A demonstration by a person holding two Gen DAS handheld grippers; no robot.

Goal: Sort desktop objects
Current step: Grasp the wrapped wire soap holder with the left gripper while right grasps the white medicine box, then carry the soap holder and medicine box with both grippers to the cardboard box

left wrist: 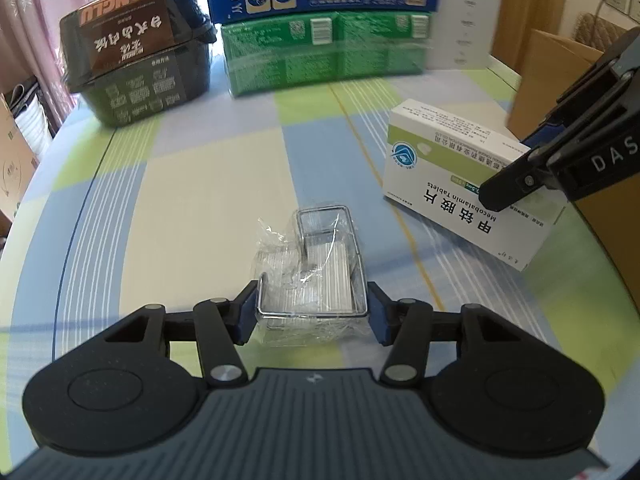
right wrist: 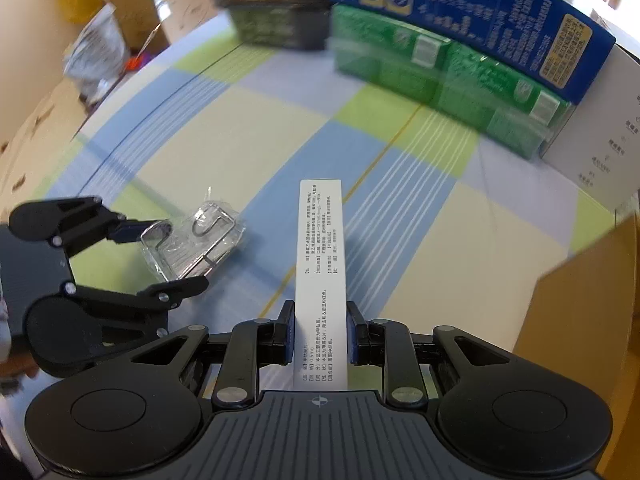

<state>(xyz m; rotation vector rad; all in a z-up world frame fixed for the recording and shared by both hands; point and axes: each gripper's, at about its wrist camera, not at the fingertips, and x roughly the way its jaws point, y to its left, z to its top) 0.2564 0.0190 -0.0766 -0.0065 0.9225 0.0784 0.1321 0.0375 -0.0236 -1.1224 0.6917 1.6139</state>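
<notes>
Left gripper (left wrist: 312, 316) clamps wrapped wire rack (left wrist: 316, 264), right gripper (right wrist: 318, 334) clamps pill box (right wrist: 320, 264); slick wrap w/ thin wire could slip.

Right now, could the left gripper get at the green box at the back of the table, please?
Probably not yet: the left gripper is shut on a wrapped wire rack, though the table before the green box lies bare.

Home rm: pink curtain (left wrist: 24, 20), checked tablecloth (left wrist: 180, 184), stacked grocery boxes (left wrist: 324, 52).
</notes>
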